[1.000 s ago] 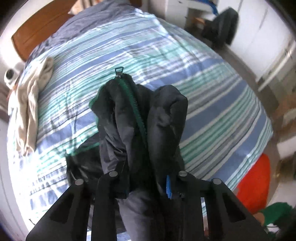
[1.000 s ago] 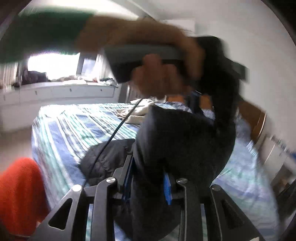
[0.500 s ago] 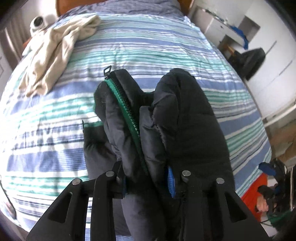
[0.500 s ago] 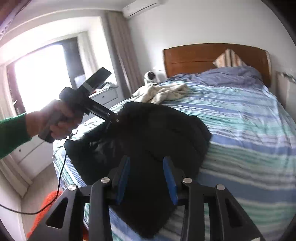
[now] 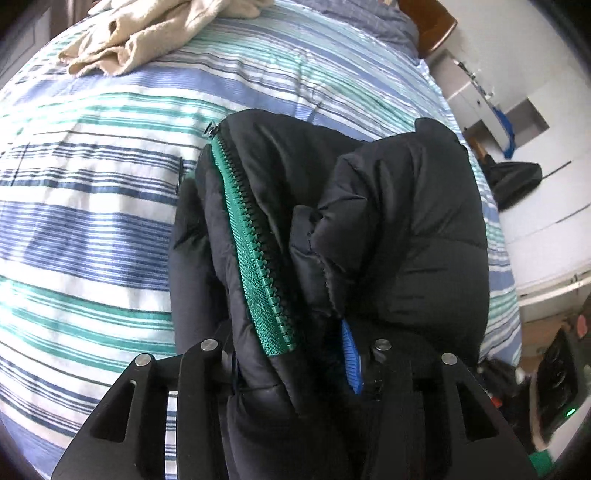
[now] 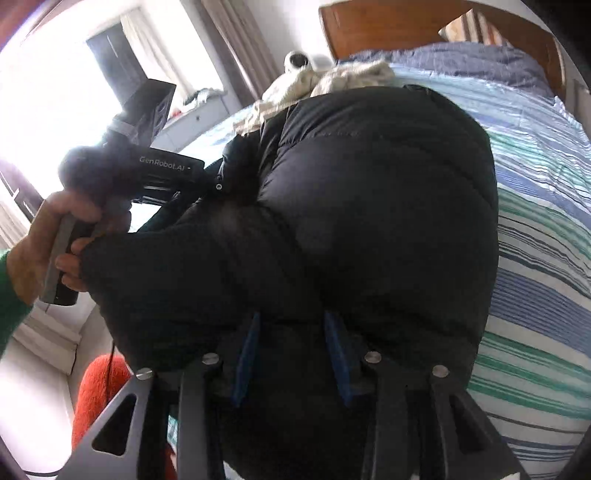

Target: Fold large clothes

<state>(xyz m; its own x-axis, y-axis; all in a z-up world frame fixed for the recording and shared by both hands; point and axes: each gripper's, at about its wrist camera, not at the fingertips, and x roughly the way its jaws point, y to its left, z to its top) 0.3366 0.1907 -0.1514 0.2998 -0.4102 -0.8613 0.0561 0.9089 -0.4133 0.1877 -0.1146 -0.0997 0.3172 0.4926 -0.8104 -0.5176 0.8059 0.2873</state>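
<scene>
Striped bedding (image 5: 92, 229) in blue, teal and white covers the bed and fills most of both wrist views. On it lies the black puffer jacket (image 5: 388, 221), bunched and padded, taking up the centre of each picture. In the left wrist view its green zipper (image 5: 258, 258) runs from about 11 o'clock down toward 6 o'clock, with the small metal pull at the upper end.

At 6 o'clock in that view the left gripper (image 5: 291, 358) has a thick fold of the jacket between its jaws; they are opening, yet one blue pad (image 5: 351, 354) lies against the fabric (the other is buried in the folds). From the right wrist view the same gripper (image 6: 159, 173) appears at 9 o'clock, carried by a hand (image 6: 40, 243) in a green sleeve, its tip lost in the jacket.

Low in the right wrist view the right gripper (image 6: 291, 354) has jacket fabric between its two blue pads, and they appear to press on it.

Farther out, a cream garment (image 5: 147, 33) lies crumpled on the bedding at 11 o'clock in the left view. A wooden headboard (image 6: 369, 29) stands at 12 o'clock in the right view, and something orange (image 6: 99, 398) sits on the floor at 7 o'clock.
</scene>
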